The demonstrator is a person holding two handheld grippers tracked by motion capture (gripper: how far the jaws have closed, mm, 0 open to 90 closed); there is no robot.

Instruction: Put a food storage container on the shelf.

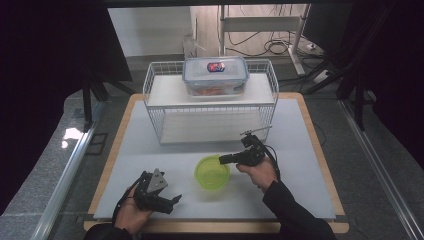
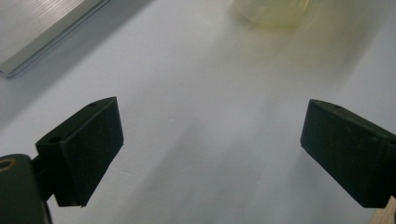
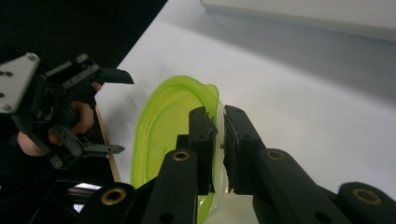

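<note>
A translucent lime-green bowl [image 1: 211,172] sits on the white mat near the table's front centre. My right gripper [image 1: 223,159] is shut on the bowl's right rim; in the right gripper view its jaws pinch the thin wall of the green bowl [image 3: 163,121] between them. My left gripper [image 1: 172,202] rests low at the front left, jaws wide open with bare mat between them, pointing toward the bowl. The bowl's pale edge [image 2: 271,11] shows blurred at the top of the left gripper view. The left gripper [image 3: 100,112] also appears open beyond the bowl.
A white wire rack [image 1: 210,102] stands at the back of the mat. On its upper shelf sits a clear lidded food container [image 1: 215,76] with orange contents. The table's wooden edge [image 1: 215,226] runs along the front.
</note>
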